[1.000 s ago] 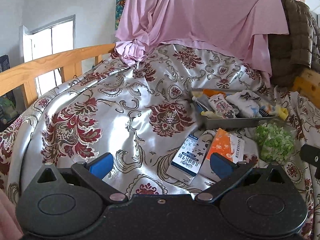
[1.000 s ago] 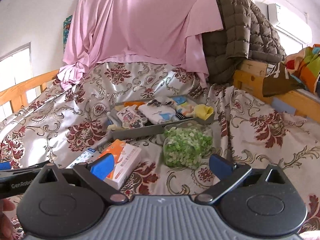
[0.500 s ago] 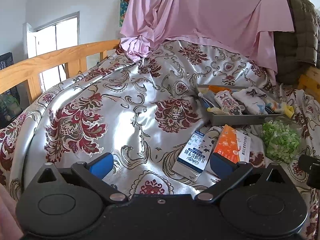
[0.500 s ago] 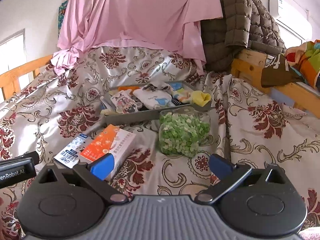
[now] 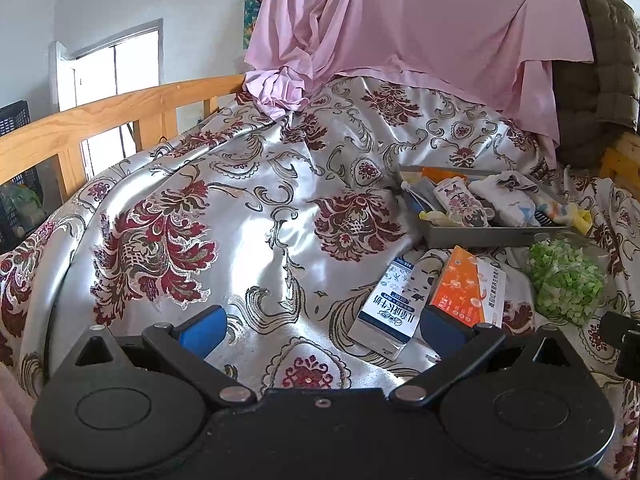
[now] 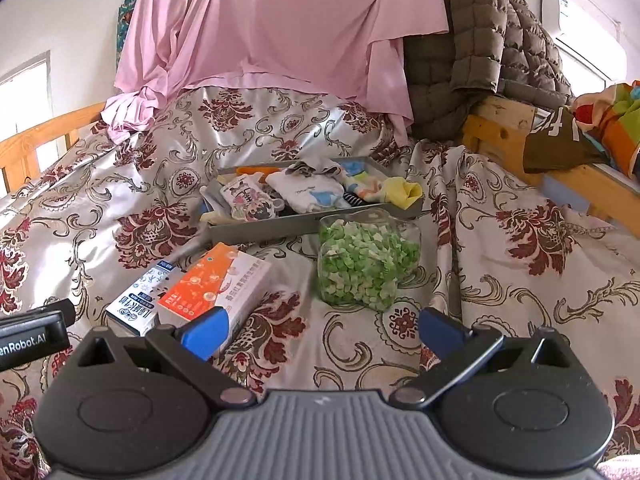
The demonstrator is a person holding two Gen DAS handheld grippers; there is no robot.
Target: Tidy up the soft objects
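I see my left gripper [image 5: 322, 330] with jaws spread wide and nothing between them, above the silver floral satin bedspread [image 5: 248, 216]. My right gripper [image 6: 322, 330] is equally released and empty. The soft objects, a white printed cloth [image 6: 308, 194], a yellow fabric piece [image 6: 404, 190] and a cartoon-print pouch [image 6: 250, 202], lie in the shallow grey metal tray [image 6: 304, 222] on the bed. Just in front of the tray stands a clear jar of green pieces [image 6: 366, 260]. A blue-and-white carton [image 6: 138, 300] and an orange-and-white box [image 6: 216, 284] lie touching side by side, near my left gripper.
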